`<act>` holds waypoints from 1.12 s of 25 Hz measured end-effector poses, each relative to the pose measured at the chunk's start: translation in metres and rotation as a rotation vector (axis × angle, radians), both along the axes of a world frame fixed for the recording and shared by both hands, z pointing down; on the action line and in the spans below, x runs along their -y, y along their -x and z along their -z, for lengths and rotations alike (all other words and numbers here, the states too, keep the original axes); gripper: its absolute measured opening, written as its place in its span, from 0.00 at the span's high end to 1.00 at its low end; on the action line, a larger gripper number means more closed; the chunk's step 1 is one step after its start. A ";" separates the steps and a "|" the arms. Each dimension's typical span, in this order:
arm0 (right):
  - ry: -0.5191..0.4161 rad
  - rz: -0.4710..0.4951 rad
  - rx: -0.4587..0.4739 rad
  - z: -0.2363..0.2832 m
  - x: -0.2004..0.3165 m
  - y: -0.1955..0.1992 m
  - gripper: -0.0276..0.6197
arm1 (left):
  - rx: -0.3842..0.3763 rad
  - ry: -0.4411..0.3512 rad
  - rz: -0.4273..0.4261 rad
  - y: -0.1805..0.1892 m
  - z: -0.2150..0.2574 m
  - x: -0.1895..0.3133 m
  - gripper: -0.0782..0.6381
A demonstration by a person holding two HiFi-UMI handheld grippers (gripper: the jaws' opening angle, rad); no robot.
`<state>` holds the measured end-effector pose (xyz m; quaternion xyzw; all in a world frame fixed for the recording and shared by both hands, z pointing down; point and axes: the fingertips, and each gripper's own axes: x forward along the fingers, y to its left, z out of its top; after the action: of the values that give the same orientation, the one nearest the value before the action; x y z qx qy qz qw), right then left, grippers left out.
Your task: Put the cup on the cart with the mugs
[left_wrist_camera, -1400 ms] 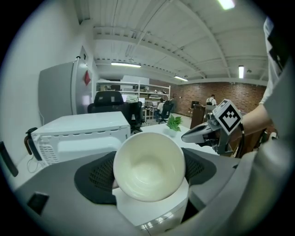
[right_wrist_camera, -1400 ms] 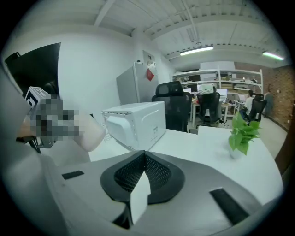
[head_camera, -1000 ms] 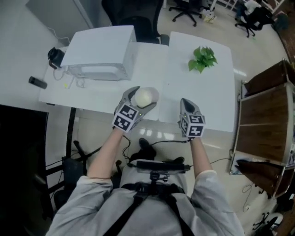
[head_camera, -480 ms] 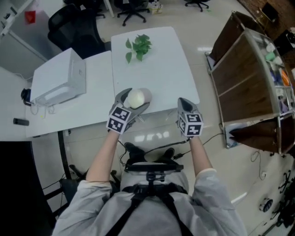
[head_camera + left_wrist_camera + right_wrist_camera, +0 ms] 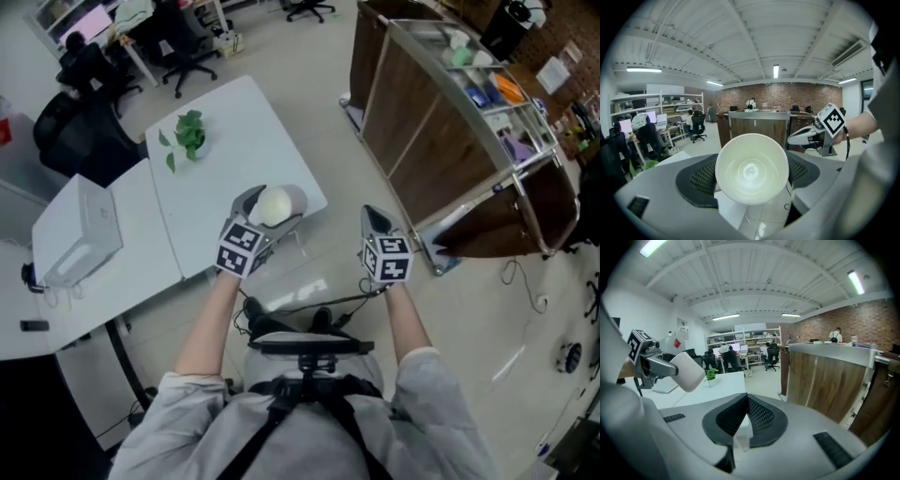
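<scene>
A person carried a white cup (image 5: 273, 205) toward a wooden cart (image 5: 422, 131) at the upper right of the head view. The left claw (image 5: 278, 199) was grasping the cup by its sides, mouth turned back toward that claw's camera, in mid-air past the corner of the white tabletop (image 5: 234, 141). The right claw (image 5: 377, 217) was clenched on nothing. Small items sat on the cart's top shelf, too small to tell as mugs.

The smooth, tapered cup could have slipped from the pads during a quick turn, and a low approach could have knocked it against the cart's metal rail or whatever stands on the shelf.

Compared with a second earlier, the view had swung round. The tabletop and its plant (image 5: 187, 136) had slid to the upper left, and the cart had come from the right edge well into frame. Both claws were unchanged.
</scene>
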<state>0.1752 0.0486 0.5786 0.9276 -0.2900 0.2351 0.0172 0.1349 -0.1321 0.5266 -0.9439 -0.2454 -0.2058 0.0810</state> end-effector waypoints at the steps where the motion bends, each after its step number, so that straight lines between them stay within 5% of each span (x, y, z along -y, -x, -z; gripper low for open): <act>1: -0.007 -0.026 0.001 0.003 -0.015 -0.004 0.95 | -0.001 -0.002 -0.024 -0.007 0.002 -0.015 0.29; 13: -0.002 -0.232 -0.040 0.033 -0.123 -0.053 0.95 | 0.003 0.018 -0.319 -0.098 0.012 -0.154 0.29; 28: 0.041 -0.357 -0.121 0.072 -0.149 -0.162 0.95 | -0.031 0.025 -0.518 -0.219 0.042 -0.212 0.29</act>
<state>0.3370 0.1974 0.5067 0.9762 -0.1142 0.1838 0.0115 0.3543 0.0800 0.4848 -0.8535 -0.4802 -0.1605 0.1231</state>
